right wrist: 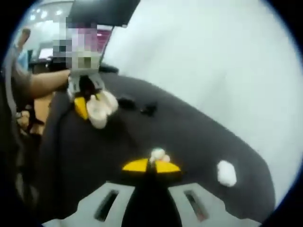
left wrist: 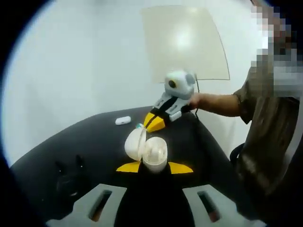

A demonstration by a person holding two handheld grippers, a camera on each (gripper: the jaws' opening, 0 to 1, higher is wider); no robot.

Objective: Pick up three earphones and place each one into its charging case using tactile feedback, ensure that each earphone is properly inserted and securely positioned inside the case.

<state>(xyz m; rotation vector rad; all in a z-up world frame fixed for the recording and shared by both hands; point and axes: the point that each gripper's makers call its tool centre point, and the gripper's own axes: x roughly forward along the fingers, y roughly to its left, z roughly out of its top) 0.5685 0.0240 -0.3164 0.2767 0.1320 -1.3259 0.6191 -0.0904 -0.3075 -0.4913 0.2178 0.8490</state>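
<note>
My left gripper is shut on an open white charging case, whose lid leans to the left. My right gripper comes in from behind it, holding a small white earphone just above the lid. In the right gripper view, my right gripper is shut on that earphone. Farther off there, my left gripper holds the open case. A shut white case lies on the black table.
Black pieces lie on the table to the left of the held case. A person's arm and body stand at the table's right edge. A pale wall rises behind the table.
</note>
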